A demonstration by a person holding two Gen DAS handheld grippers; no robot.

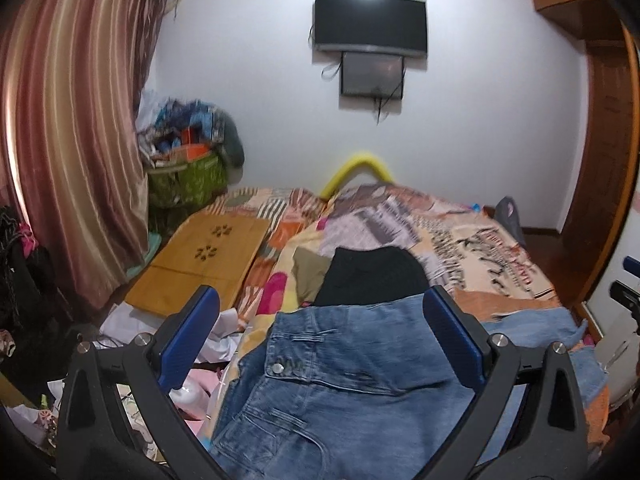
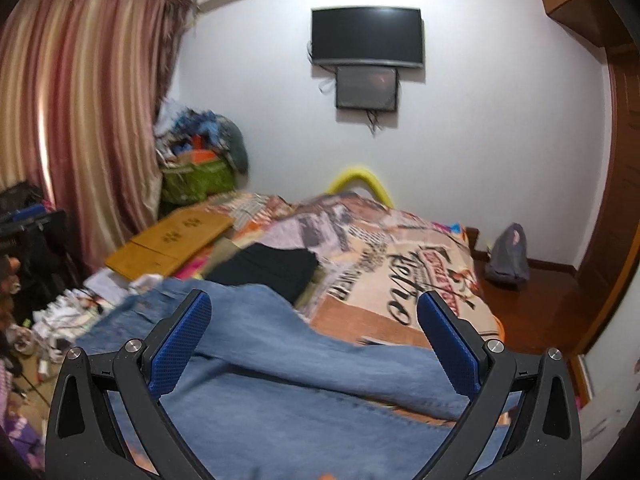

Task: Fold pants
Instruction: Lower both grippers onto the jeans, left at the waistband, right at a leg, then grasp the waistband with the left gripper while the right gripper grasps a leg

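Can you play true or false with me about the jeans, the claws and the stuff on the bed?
1. Both claws are wide open. True: the left claw and the right claw hold nothing.
2. The blue jeans lie on the bed. True.
3. A white shirt lies just past the jeans. False: that folded cloth is black.
4. The TV on the wall is showing a cartoon. False: its screen is dark.
5. The wooden board is on the bed's left side. True.
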